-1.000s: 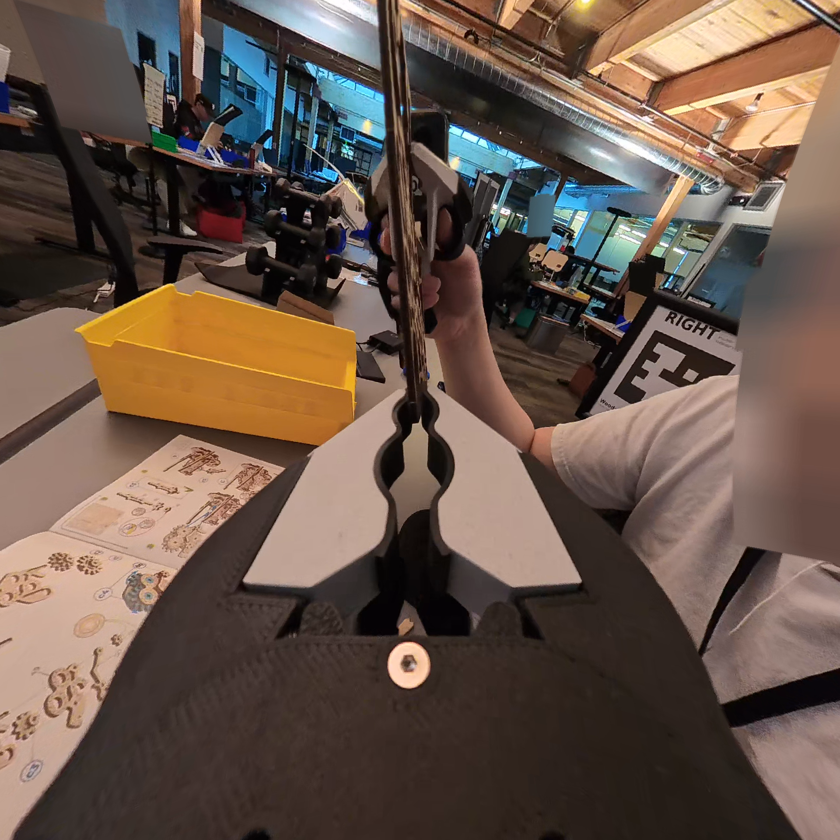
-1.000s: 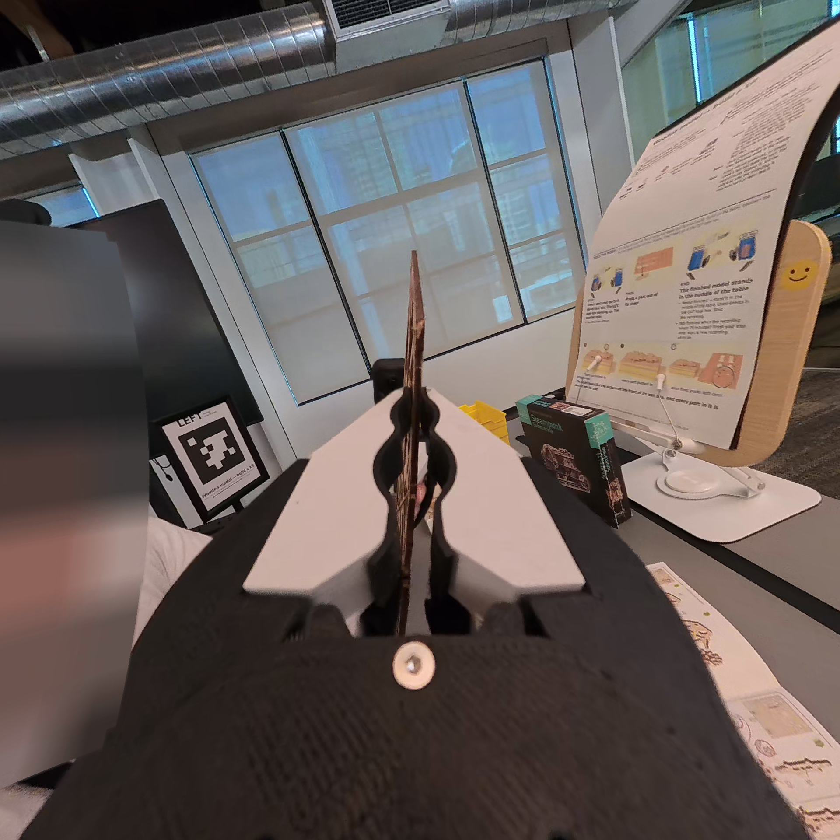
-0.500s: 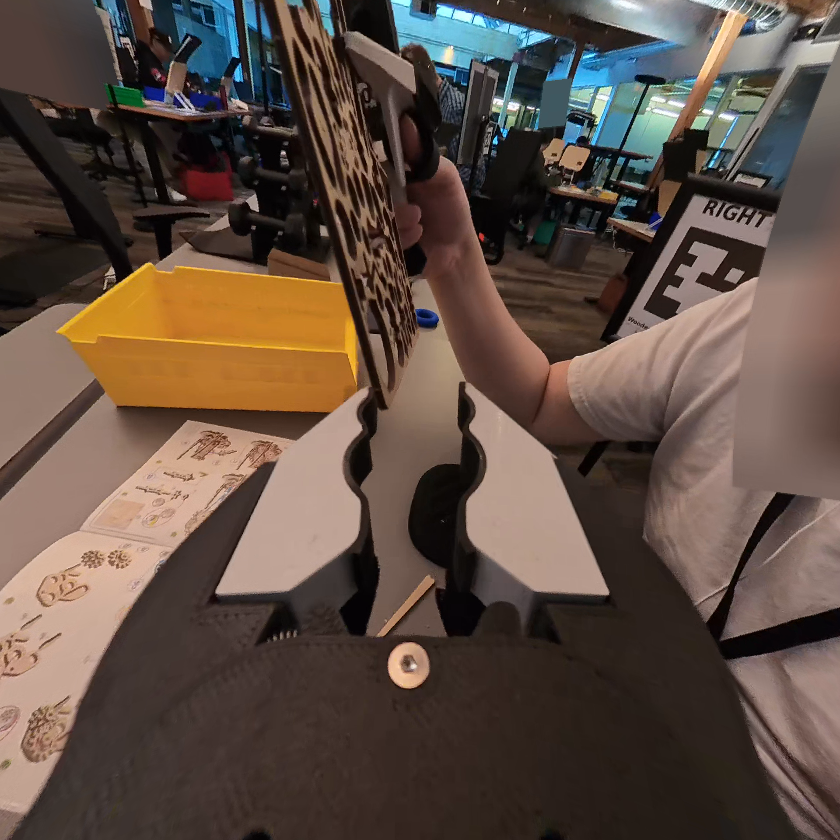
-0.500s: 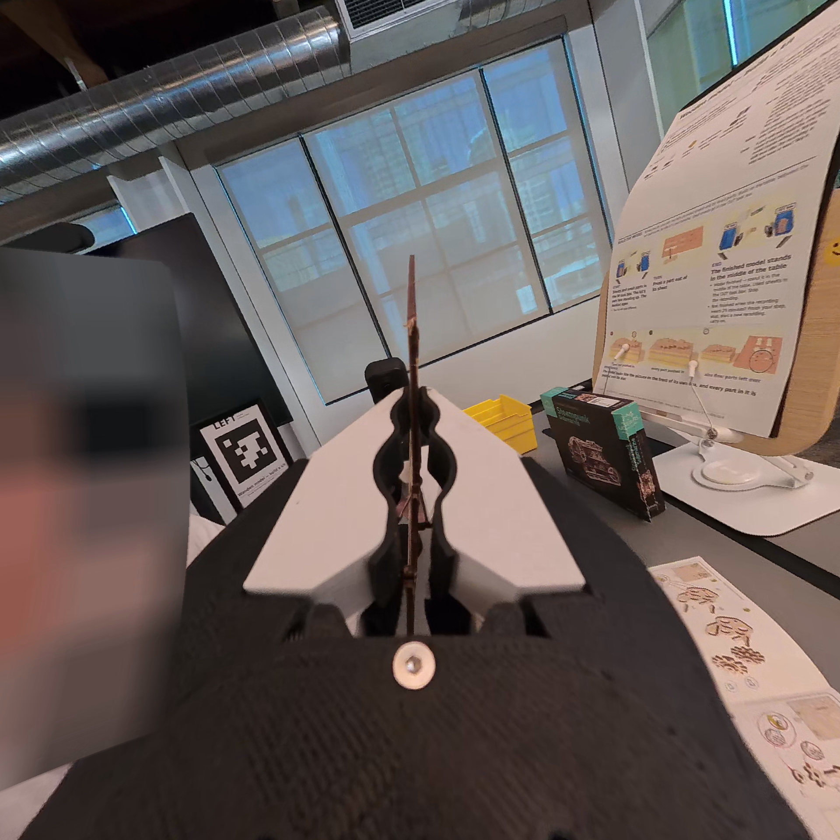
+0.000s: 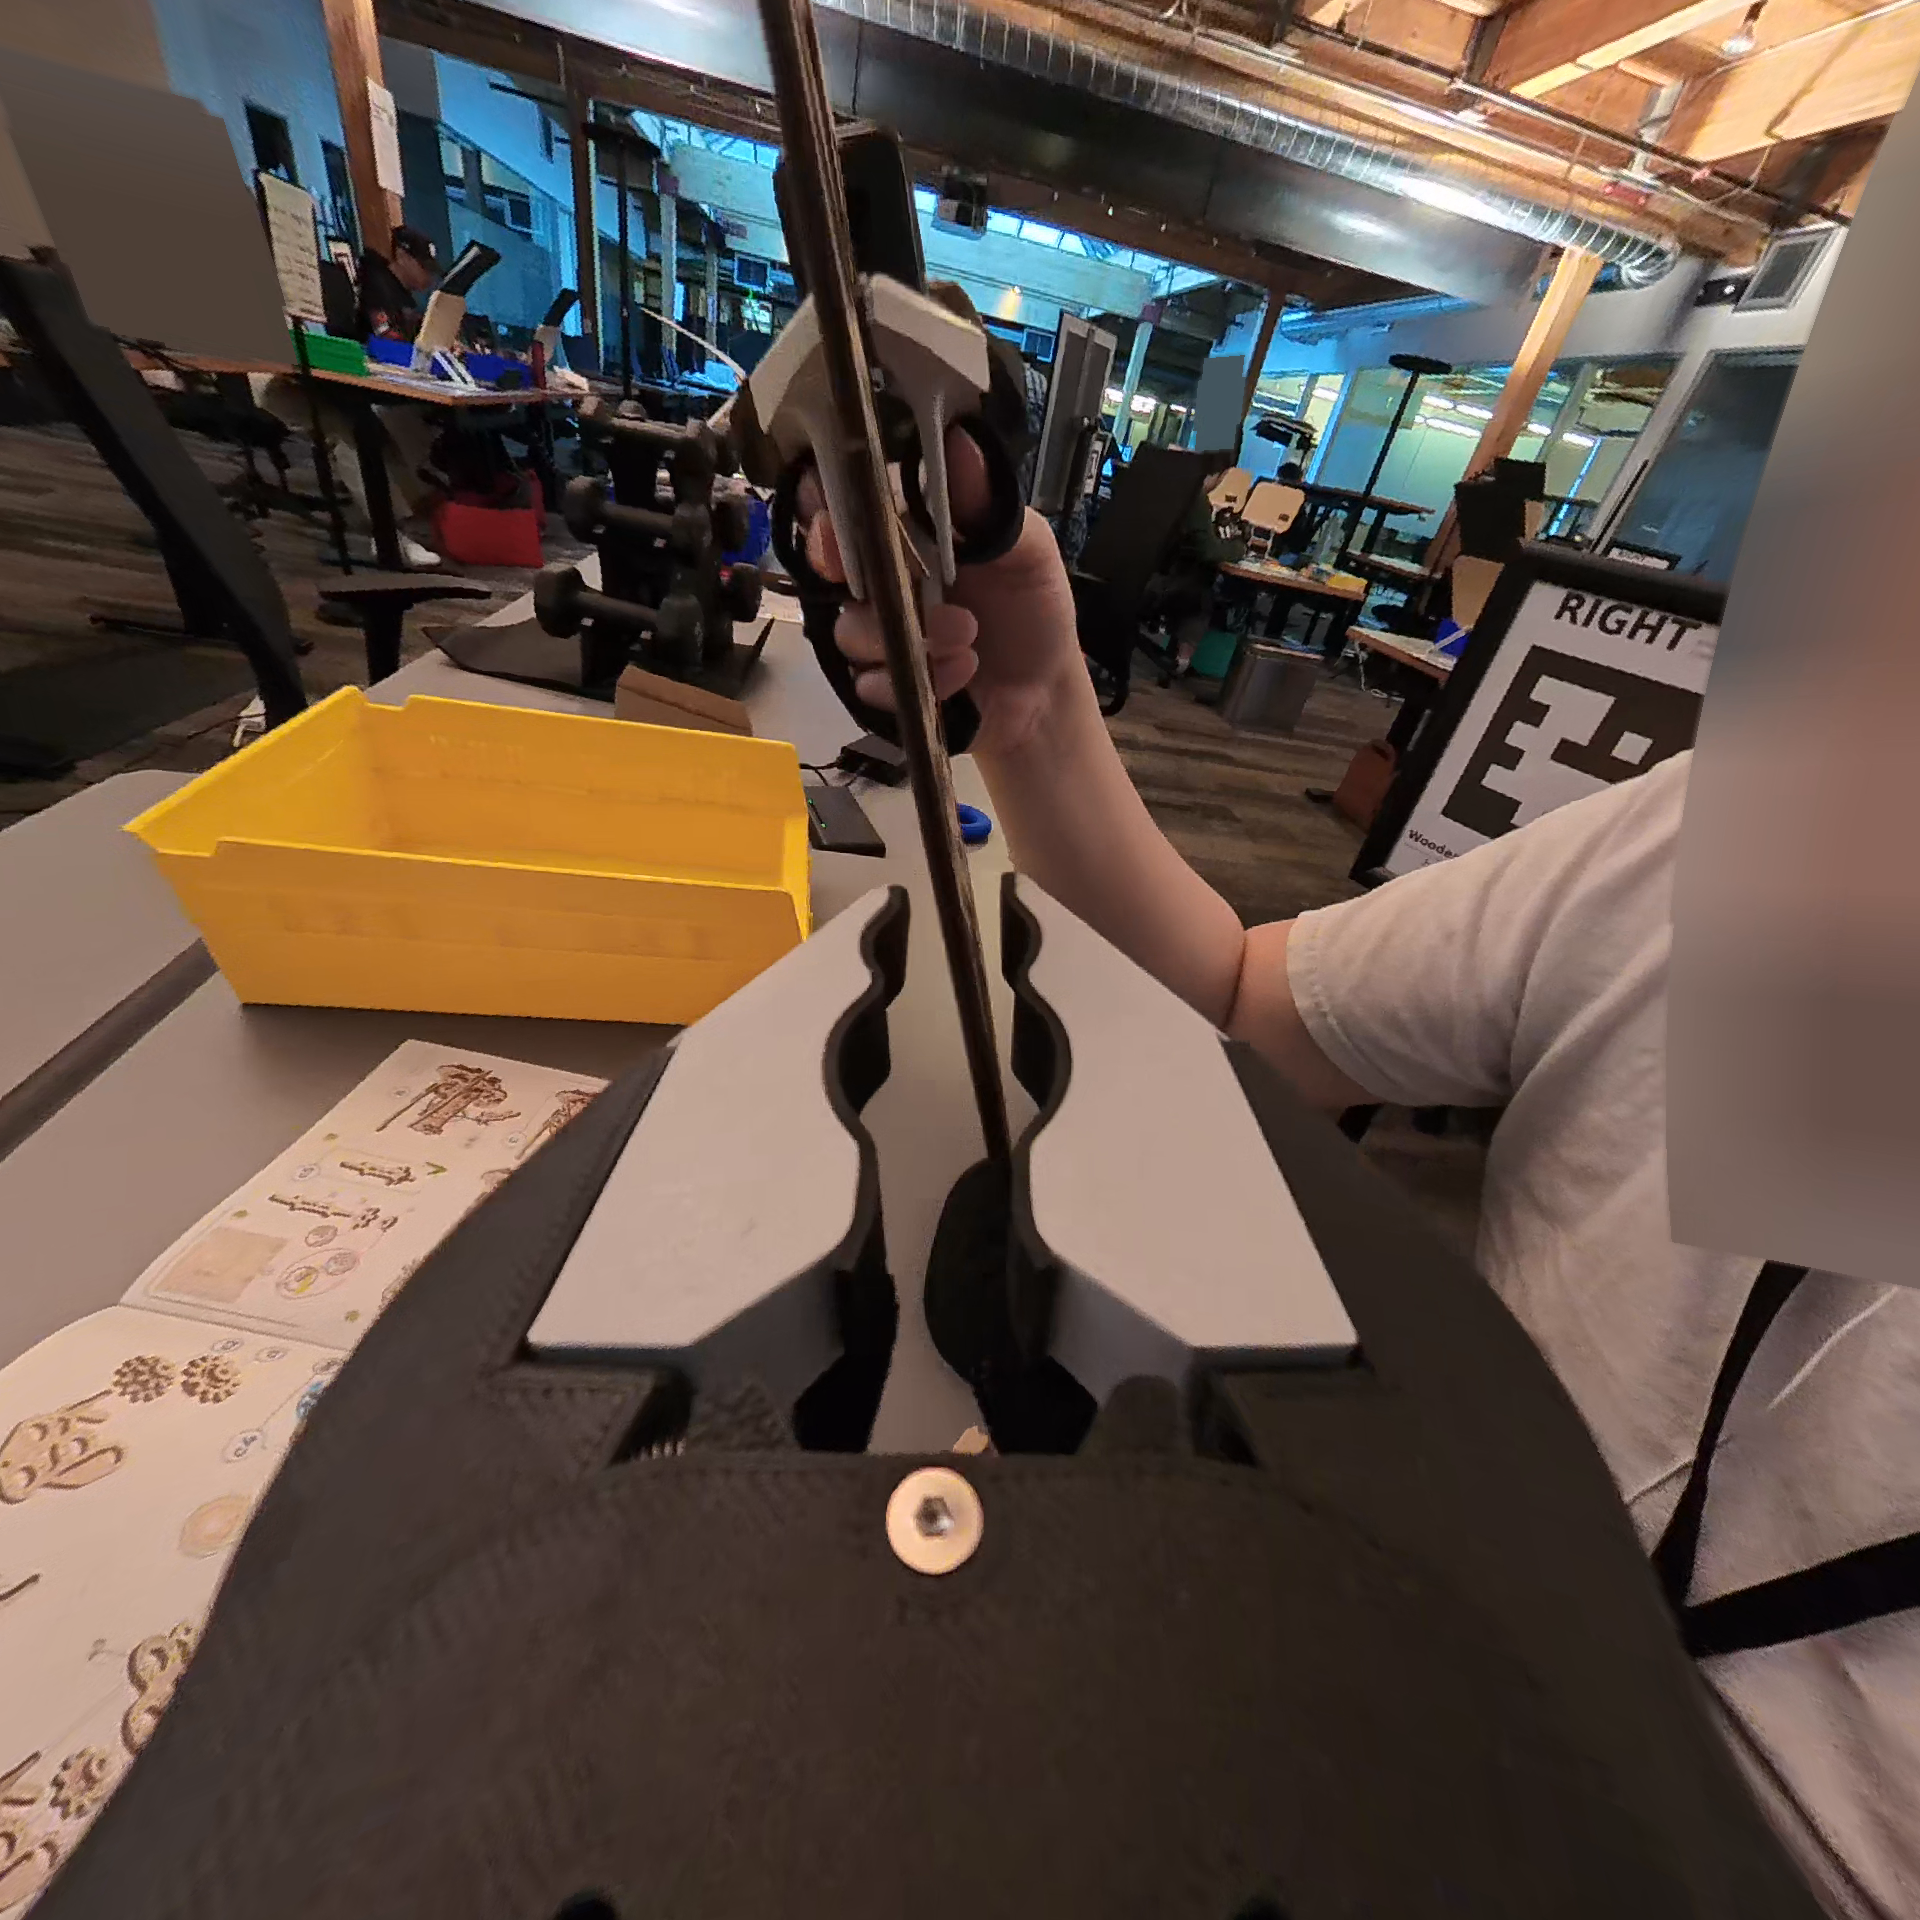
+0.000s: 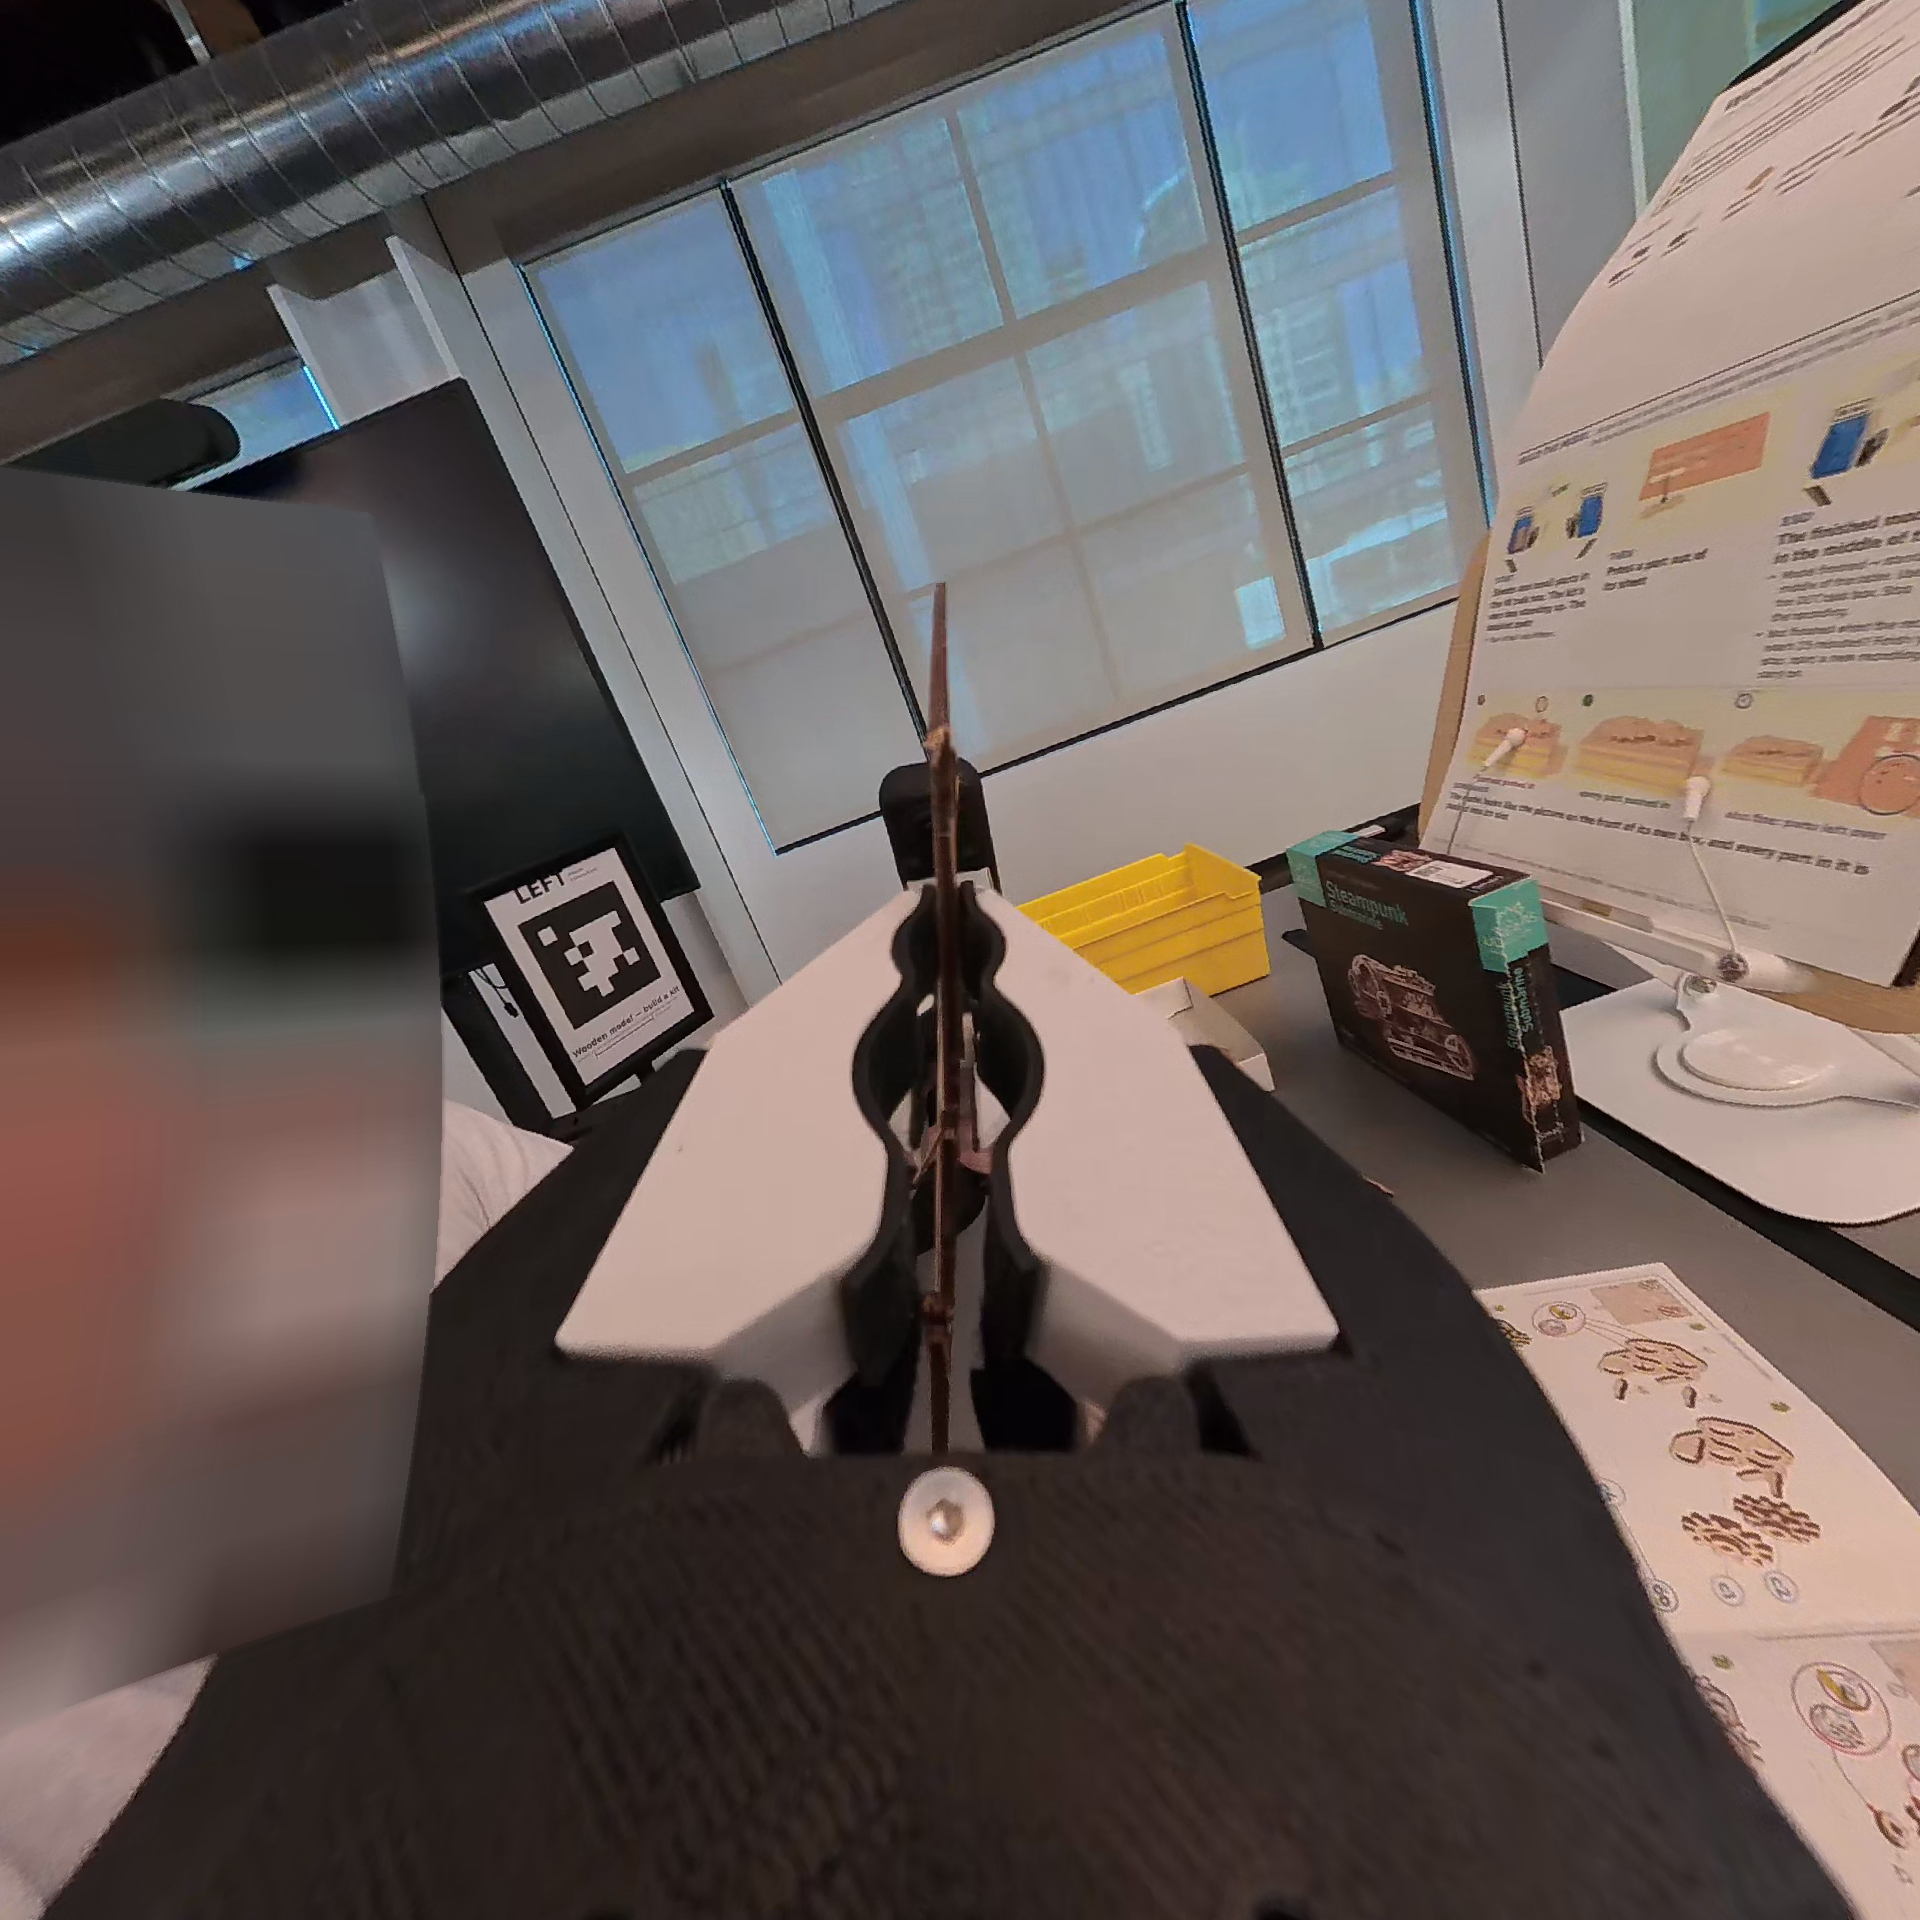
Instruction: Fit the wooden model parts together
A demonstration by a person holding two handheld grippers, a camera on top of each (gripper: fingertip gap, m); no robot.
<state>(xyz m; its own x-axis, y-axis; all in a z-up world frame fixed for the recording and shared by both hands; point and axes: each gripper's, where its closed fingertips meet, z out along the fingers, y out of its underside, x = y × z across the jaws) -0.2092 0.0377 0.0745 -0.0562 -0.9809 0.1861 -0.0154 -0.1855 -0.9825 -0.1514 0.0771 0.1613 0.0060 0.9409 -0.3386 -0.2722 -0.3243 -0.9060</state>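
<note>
Sheet position: wooden parts sheet (image 5: 940, 831) stood edge-on between the spread fingers of the left gripper (image 5: 951, 914), untouched.
Sheet axis: ran forward, along the fingers.
Holder: right gripper (image 6: 940, 914) pinched the sheet.
Nearer tool: left.

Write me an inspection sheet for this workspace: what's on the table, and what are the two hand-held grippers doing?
Surface: grey table, matte.
Job's things: thin wooden sheet held up edge-on; instruction booklet lying open; model box standing upright.
Clutter: yellow bin, no contents visible; dumbbell rack behind it.
Grippers: right gripper shut on the sheet; left gripper open, the sheet's lower end between its fingers, unclamped.
Cables: small black adapter with a lead, behind the bin.
Surroundings: instruction board on a stand, large windows, open office with desks.
</note>
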